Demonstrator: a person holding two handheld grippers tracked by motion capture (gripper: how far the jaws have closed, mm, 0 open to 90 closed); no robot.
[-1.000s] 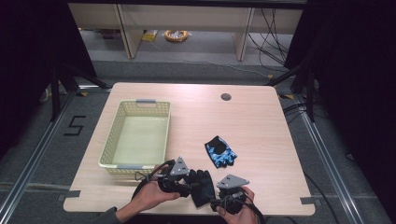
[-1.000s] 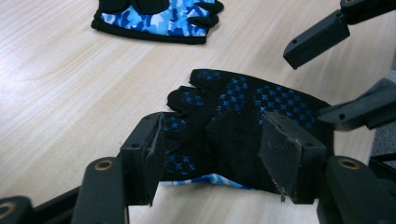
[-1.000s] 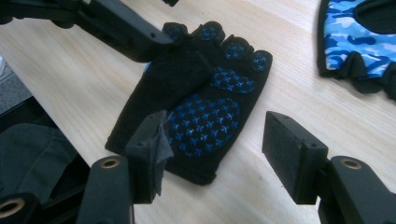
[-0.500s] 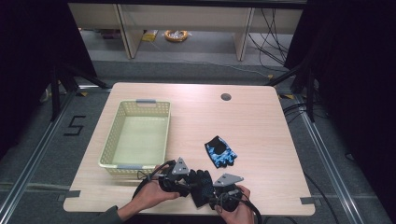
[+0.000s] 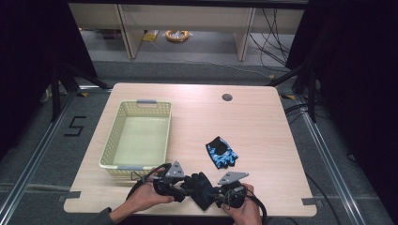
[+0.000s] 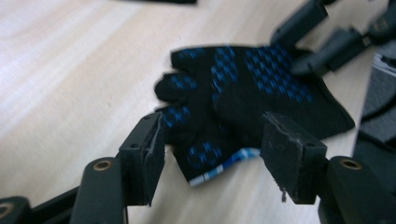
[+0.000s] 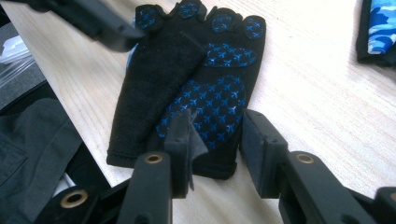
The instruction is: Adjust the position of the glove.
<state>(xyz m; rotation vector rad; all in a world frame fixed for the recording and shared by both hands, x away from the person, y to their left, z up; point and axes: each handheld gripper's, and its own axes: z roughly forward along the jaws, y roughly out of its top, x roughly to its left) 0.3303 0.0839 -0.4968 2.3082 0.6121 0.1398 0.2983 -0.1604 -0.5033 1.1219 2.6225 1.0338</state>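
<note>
Light wood table, dark curtained bay; two gloves, one basket, two grippers.

The table (image 5: 253,122) had pale wood grain, rounded corners and one round grommet hole (image 5: 227,97) in the upper middle; grey floor with rails lay around it and shelving stood at the frame top. One yellow mesh basket (image 5: 123,165) sat left of centre. Gloves counted: two. The black glove (image 5: 201,187) lay at the bottom centre near the table edge; the blue-patterned glove (image 5: 222,152) lay just above it, apart. The left gripper (image 6: 212,151) stood open, jaws either side of the black glove's finger end. The right gripper (image 7: 217,142) was also open, jaws straddling its cuff.
</note>
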